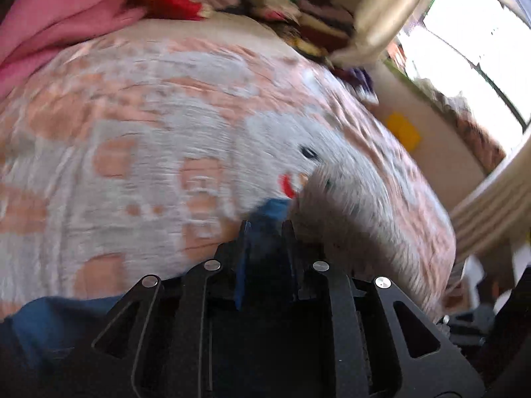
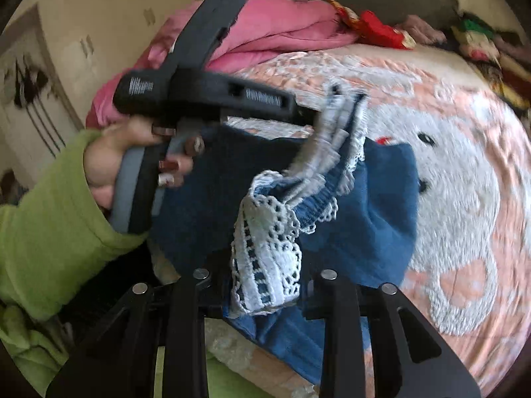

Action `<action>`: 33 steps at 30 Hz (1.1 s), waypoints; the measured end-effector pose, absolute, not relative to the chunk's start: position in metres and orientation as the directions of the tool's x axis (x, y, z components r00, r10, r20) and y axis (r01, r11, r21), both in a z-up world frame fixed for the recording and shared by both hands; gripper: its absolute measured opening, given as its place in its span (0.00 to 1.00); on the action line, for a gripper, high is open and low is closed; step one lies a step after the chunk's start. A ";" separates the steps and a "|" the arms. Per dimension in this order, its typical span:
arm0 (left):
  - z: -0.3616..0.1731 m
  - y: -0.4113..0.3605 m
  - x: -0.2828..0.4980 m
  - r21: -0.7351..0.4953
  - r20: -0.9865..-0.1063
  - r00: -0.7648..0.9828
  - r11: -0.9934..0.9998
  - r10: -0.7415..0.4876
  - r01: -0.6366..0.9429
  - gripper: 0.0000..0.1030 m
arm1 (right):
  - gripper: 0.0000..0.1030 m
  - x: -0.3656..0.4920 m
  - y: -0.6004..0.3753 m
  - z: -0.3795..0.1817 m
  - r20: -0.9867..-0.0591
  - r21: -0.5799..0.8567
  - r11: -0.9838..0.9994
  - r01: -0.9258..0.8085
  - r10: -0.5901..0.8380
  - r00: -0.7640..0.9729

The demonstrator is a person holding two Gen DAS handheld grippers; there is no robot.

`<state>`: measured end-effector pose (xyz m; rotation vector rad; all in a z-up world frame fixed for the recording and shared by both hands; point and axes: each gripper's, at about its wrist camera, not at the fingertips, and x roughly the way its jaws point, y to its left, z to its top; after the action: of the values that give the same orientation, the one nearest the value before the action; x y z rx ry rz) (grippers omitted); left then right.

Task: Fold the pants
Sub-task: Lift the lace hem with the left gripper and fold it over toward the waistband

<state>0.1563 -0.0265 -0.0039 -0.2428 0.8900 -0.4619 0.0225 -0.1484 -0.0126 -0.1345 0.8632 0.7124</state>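
Observation:
The pants (image 2: 375,205) are blue with a white lace hem (image 2: 268,258). They hang lifted over the bed between both grippers. My right gripper (image 2: 265,295) is shut on the lace hem, which bunches up between its fingers. My left gripper (image 2: 312,116) shows in the right wrist view, held by a hand in a green sleeve, shut on another lace edge of the pants. In the left wrist view the left gripper (image 1: 267,229) is shut on blue fabric (image 1: 272,212), with white lace beside it. The view is blurred by motion.
The bed is covered by a pink and white blanket with a bear pattern (image 2: 458,172). A pink quilt (image 2: 275,30) and piled clothes (image 1: 298,10) lie at the far end. A window (image 1: 471,43) and a yellow object (image 1: 403,131) are to the right.

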 end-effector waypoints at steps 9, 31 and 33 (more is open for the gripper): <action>-0.007 0.035 0.151 -0.567 -0.604 0.577 0.805 -0.550 0.173 0.24 | 0.37 0.013 -0.082 -0.037 -0.788 0.123 0.648 -0.752 0.525 0.323; -0.027 -0.013 0.152 -0.428 -0.705 0.530 0.879 -0.471 0.212 0.09 | 0.58 0.125 -0.179 -0.013 -0.728 0.107 0.851 -0.514 0.420 0.543; -0.014 -0.013 0.146 -0.439 -0.654 0.562 0.859 -0.507 0.263 0.09 | 0.56 0.130 -0.174 -0.018 -0.736 0.099 0.851 -0.515 0.411 0.538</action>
<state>0.1463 -0.0129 -0.0137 -0.3085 0.8628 -0.4616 0.1299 -0.1744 -0.0178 -0.1358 0.8380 0.5526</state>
